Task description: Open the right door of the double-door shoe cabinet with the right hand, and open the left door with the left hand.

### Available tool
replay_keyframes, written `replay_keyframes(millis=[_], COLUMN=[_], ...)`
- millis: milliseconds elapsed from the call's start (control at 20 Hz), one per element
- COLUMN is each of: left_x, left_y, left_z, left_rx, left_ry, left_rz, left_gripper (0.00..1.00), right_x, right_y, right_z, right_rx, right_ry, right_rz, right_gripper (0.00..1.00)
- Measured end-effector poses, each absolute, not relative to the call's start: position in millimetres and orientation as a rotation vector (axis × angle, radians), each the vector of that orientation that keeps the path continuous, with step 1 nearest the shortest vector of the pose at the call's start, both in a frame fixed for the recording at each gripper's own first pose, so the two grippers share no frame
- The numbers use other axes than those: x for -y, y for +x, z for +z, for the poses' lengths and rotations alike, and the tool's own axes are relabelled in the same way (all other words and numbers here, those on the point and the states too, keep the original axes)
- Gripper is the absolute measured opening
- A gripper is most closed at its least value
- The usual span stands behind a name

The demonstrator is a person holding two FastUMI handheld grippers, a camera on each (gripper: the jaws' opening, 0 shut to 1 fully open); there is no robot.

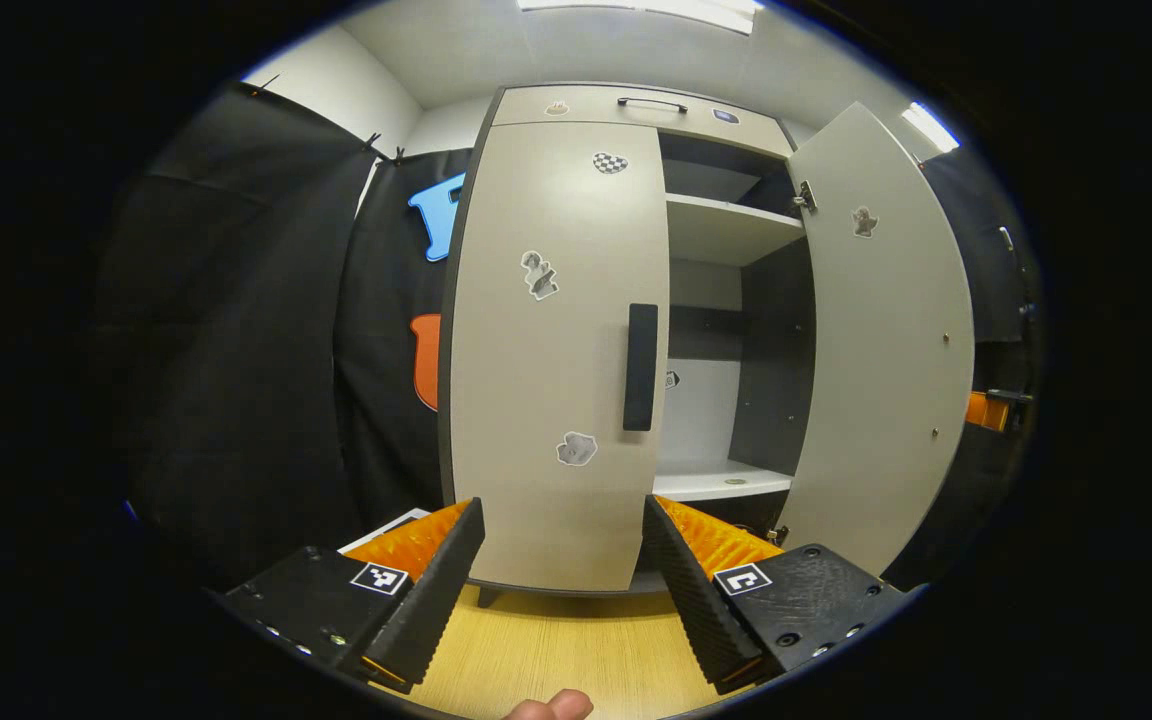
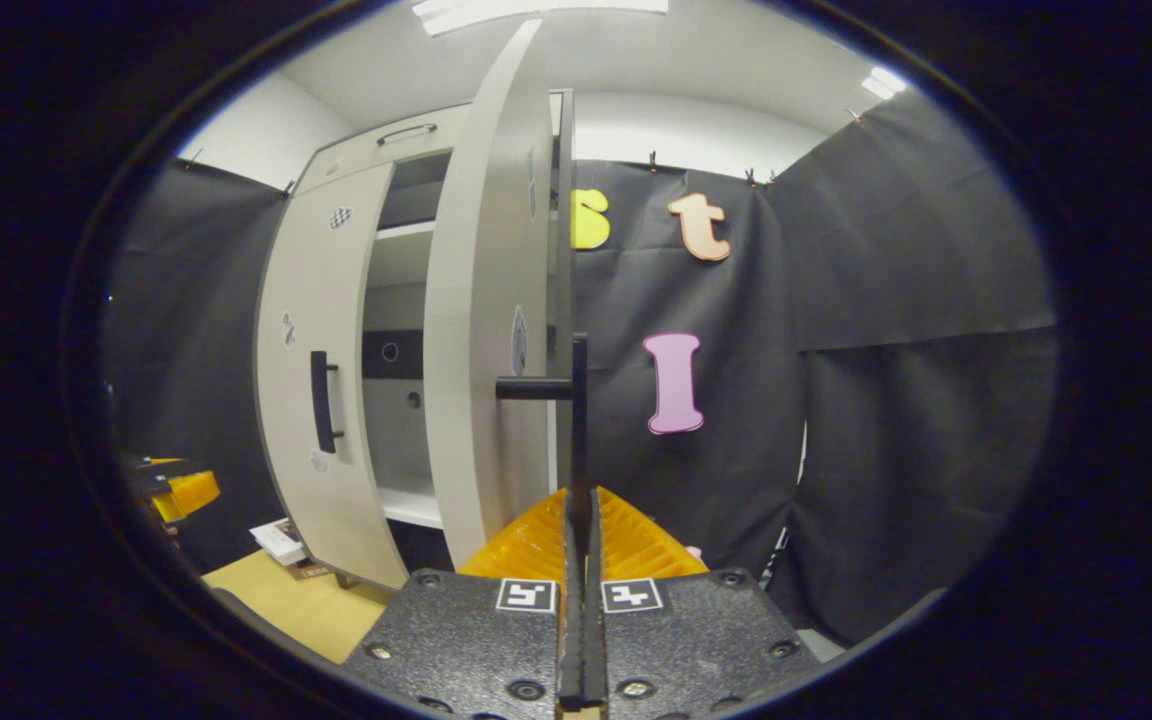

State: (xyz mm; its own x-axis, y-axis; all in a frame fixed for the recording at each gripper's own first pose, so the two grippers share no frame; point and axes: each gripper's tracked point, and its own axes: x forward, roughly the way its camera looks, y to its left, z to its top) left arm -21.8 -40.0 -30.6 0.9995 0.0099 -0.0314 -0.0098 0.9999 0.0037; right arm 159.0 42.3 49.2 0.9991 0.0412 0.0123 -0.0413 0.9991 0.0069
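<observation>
Tall beige double-door shoe cabinet [image 1: 576,105] seen ahead of left gripper [image 1: 564,560], jaws spread wide, nothing held. Two doors counted: left door [image 1: 546,350] shut, its vertical black bar handle [image 1: 641,367] just above right finger; right door [image 1: 881,340] swung wide, two white shelves exposed. Open wooden floor [image 1: 556,650] lies below. Right gripper [image 2: 577,535] clamped on right door's upright black handle [image 2: 578,420], door edge-on ahead.

Right door [image 1: 886,330] open, left door [image 1: 556,350] closed.
</observation>
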Motion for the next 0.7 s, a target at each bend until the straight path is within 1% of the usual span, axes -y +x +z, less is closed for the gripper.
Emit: replay_keyframes(millis=[100,200,250,350,450,700], left_x=[38.6,35.0,33.1,29.9,33.0,44.7], left_y=[-21.8,-21.8,-21.5,-19.3,-15.1,-9.2], left_z=[-29.7,-30.0,-30.0,-30.3,-29.2,-19.4], left_rx=[-0.03,-0.029,-0.029,-0.028,-0.028,-0.012], left_ry=[0.007,0.014,0.018,0.018,0.0,0.01], left_rz=[0.012,0.021,0.025,0.028,0.011,-0.029], left_gripper=[0.95,0.95,0.95,0.95,0.95,0.95], right_x=[-40.4,-43.0,-48.5,-75.3,-95.4,-143.7], right_y=[152.9,125.4,105.8,77.8,67.5,90.7], right_z=[48.1,46.8,43.7,45.3,46.4,23.2], right_rx=[0.009,0.033,0.04,0.059,0.072,-0.004], right_ry=[0.002,-0.019,-0.02,-0.01,-0.019,-0.02], right_rz=[0.003,-0.057,-0.065,-0.007,0.024,0.115], right_gripper=[0.04,0.04,0.04,0.04,0.04,0.04])
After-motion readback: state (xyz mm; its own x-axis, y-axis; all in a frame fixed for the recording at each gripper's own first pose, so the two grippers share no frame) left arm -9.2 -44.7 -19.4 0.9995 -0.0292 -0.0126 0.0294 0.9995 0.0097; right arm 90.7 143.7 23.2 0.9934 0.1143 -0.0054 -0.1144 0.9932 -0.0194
